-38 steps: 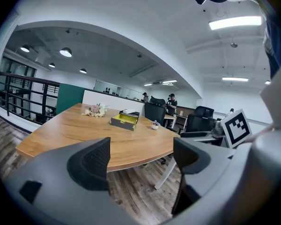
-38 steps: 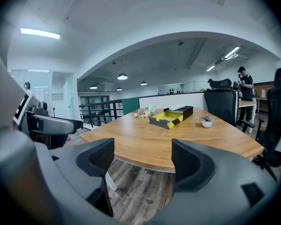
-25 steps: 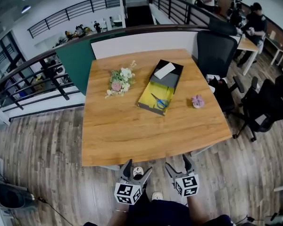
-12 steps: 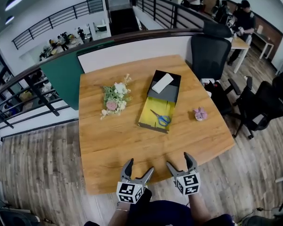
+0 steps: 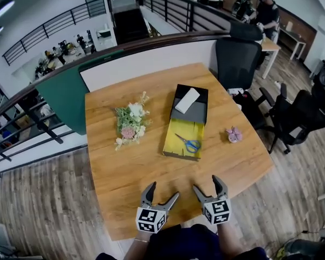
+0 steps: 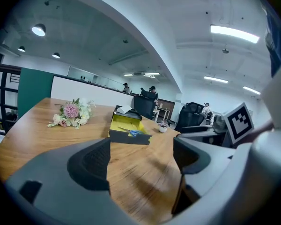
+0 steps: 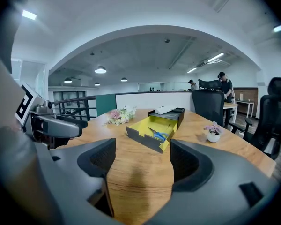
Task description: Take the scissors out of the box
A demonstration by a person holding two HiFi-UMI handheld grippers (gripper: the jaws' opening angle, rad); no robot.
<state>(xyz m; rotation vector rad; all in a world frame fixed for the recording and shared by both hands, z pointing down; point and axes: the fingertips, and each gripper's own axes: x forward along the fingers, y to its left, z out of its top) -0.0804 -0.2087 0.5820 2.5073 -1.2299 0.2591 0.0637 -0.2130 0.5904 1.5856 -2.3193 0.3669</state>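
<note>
Holding left gripper (image 5: 163,191) and right gripper (image 5: 207,184) spread, empty, the right's jaws just narrowing, we logged blue-handled scissors (image 5: 189,143) in the yellow-lined box (image 5: 179,130): probably light, stiff, slippery; pinch at the handles.

So the box (image 5: 180,155) sits well ahead of the left gripper (image 5: 162,191) and a bit off to its right, nowhere near touching. It's a long dark drawer-style thing. The far half is the black sleeve, and the near half is a tray slid out toward the gripper, with a bright yellow lining and low dark walls. It lies flat, its long side running away from the gripper at a slight angle. The scissors (image 5: 189,143) lie flat on the yellow floor in the tray's right part. Their blue handles sit on the gripper's side, and the thin blades point away and leftward, looking closed.
</note>
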